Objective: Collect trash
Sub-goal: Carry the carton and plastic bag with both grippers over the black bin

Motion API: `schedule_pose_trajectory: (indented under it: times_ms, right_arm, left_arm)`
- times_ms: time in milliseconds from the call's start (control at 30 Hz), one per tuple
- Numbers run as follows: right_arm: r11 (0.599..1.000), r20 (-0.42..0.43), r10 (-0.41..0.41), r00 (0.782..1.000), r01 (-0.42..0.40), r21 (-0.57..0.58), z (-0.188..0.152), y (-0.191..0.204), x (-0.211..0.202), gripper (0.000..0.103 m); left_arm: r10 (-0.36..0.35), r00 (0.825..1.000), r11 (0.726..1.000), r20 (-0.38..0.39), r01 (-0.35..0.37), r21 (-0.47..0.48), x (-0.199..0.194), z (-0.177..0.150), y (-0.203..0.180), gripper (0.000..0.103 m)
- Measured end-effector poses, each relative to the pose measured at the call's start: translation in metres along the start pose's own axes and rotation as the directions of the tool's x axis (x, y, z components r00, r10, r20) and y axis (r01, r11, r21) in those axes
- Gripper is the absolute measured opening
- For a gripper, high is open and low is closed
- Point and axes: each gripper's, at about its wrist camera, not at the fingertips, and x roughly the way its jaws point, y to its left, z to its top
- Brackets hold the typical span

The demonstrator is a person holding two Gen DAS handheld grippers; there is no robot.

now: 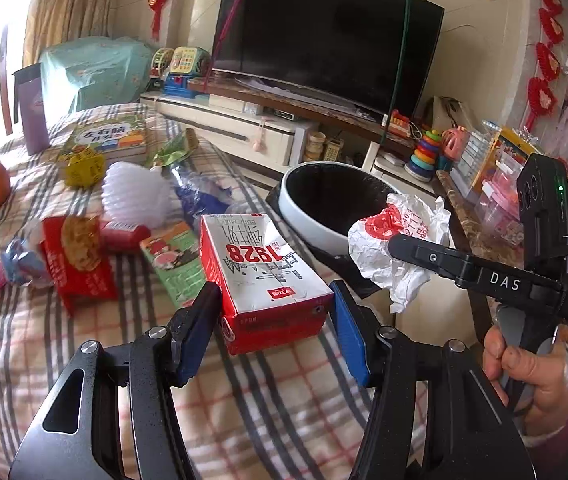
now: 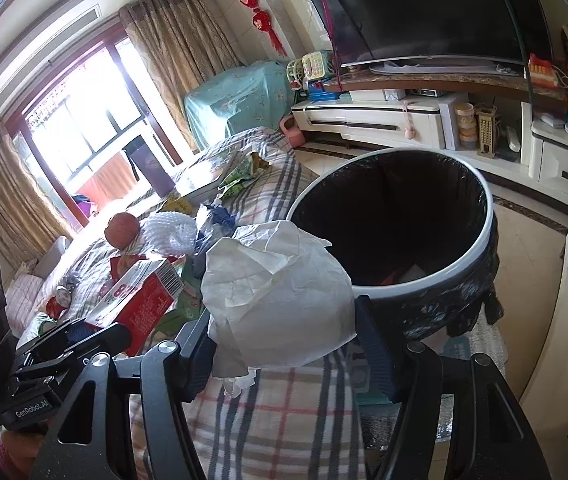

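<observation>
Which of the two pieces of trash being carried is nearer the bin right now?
The crumpled white paper wrapper in the right gripper: it hangs just at the trash bin rim. The red-and-white milk carton in the left gripper is farther back over the checked blanket.

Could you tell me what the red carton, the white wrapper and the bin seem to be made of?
Carton: printed, slightly glossy paperboard, going by its folded seams and dented corner.
Wrapper: thin matte paper, perhaps waxed, crumpled into sharp creases.
Bin: smooth white rim, probably plastic, lined with a shiny, wrinkled black plastic bag.
</observation>
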Motion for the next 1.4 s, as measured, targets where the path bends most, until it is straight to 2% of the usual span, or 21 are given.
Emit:
schedule_pose_trajectory:
  times_ms: [700,1400]
  right_arm:
    - [0.997,0.004,-0.072,0.997,0.072,-0.016,0.044,-0.038,0.007,0.065]
    - [0.994,-0.037,-0.107,0.994,0.106,-0.030,0.067,-0.058,0.023,0.065]
  left_arm:
    - [-0.044,0.999,0.996,-0.016,0.046,0.076,0.044,0.043,-0.036,0.055]
    - [-0.050,0.998,0.994,-0.023,0.052,0.101,0.077,0.076,-0.047,0.055]
